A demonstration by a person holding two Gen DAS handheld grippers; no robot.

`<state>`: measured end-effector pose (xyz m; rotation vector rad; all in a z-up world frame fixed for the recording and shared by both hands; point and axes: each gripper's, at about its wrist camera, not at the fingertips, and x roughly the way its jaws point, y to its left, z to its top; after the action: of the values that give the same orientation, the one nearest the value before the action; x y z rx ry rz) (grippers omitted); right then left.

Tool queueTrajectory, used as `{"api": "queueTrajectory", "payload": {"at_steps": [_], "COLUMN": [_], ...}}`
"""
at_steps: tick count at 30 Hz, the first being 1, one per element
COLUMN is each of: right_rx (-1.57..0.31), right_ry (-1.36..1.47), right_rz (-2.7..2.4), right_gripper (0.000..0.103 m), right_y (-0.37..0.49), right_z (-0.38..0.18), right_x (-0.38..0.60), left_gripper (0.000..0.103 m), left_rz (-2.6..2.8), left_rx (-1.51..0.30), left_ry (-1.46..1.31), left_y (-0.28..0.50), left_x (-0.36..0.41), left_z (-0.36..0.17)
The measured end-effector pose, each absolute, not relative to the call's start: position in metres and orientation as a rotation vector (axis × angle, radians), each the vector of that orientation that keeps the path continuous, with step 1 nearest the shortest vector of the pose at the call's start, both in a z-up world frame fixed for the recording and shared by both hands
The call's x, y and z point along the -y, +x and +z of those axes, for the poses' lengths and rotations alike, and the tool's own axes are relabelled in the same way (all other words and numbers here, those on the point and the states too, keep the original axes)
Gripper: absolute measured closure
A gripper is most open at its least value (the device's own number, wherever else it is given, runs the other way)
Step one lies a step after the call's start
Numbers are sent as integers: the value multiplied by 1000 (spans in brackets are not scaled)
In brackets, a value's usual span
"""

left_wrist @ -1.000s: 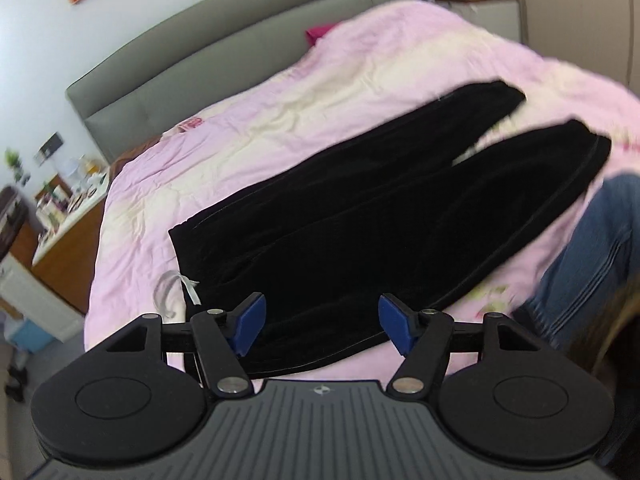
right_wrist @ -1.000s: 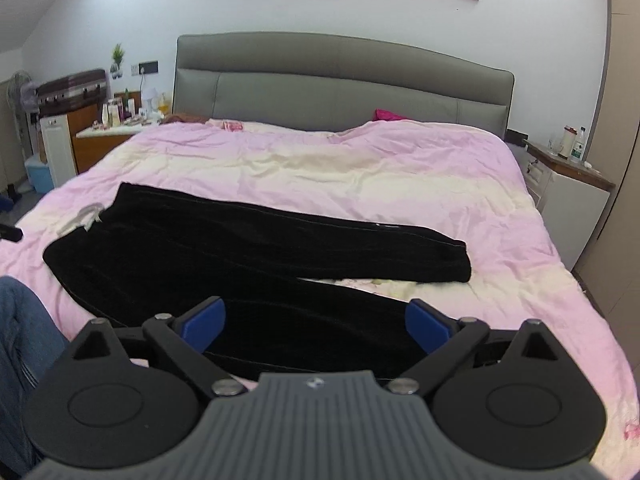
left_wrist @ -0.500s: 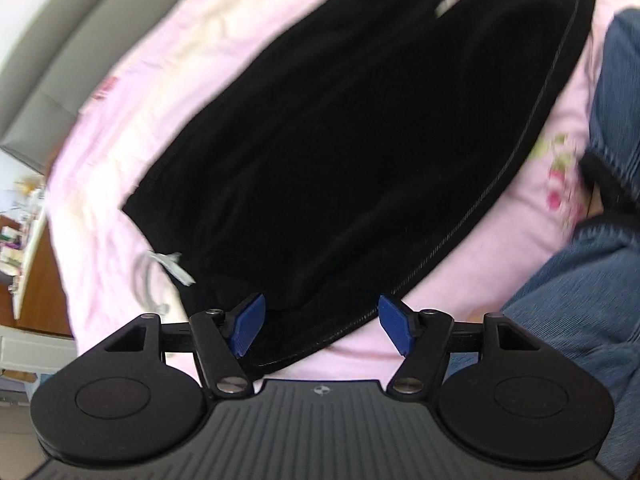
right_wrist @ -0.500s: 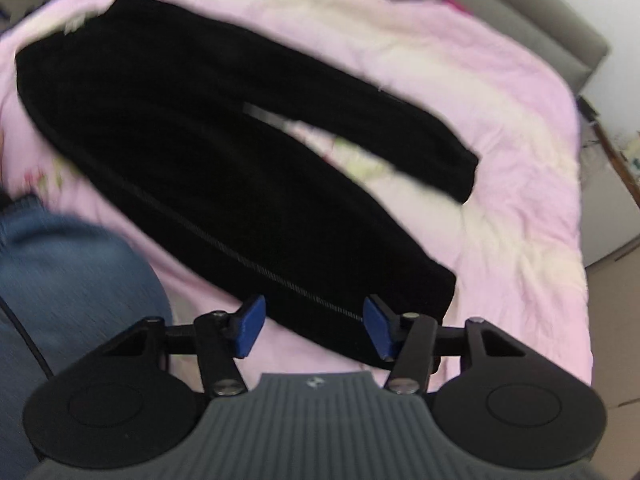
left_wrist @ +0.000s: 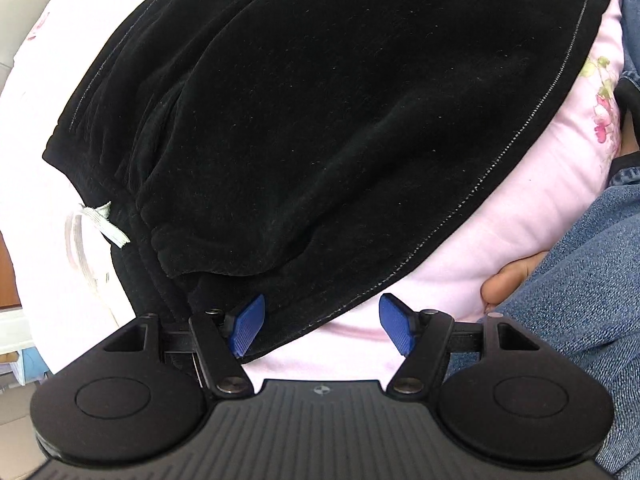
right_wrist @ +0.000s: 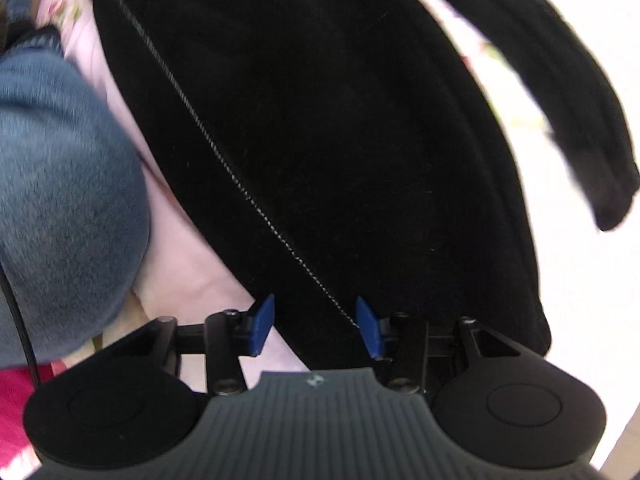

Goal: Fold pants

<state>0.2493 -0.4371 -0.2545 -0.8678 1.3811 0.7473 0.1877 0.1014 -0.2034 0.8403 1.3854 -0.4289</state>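
Observation:
Black velvet pants (left_wrist: 320,120) lie spread on a pink duvet (left_wrist: 520,208). In the left wrist view I see the waistband end with a white drawstring (left_wrist: 108,228). My left gripper (left_wrist: 322,328) is open, right over the waist's near corner, its left pad over the fabric. In the right wrist view the near leg (right_wrist: 340,140) fills the frame, with a stitched side seam running down between the pads. My right gripper (right_wrist: 316,324) is open and straddles the near edge of that leg by the hem. The far leg (right_wrist: 560,100) curves off at the right.
The person's jeans-clad legs (left_wrist: 580,320) press against the bed at the right of the left wrist view and at the left of the right wrist view (right_wrist: 60,180). A bare thumb (left_wrist: 508,280) shows by the jeans. Pink fabric (right_wrist: 12,400) lies at the lower left.
Both grippers have dropped from a high view of the whole bed down close onto the pants, left at the waist, right at the near leg's hem. The right jaws have narrowed but stay open.

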Motion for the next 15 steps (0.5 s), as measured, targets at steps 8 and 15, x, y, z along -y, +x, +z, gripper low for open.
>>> {"api": "queueTrajectory", "payload": {"at_steps": [8, 15], "right_rx": [-1384, -1372], "right_ry": [-849, -815], "right_rz": [791, 728], "right_gripper": [103, 101], "right_y": [232, 209], "right_z": [-233, -226], "right_x": [459, 481], "left_gripper": [26, 25], "left_rz": [-424, -441], "left_rx": [-1347, -1315], "left_ry": [848, 923], "left_y": [190, 176], "left_x": [-102, -99], "left_z": [-202, -200]}}
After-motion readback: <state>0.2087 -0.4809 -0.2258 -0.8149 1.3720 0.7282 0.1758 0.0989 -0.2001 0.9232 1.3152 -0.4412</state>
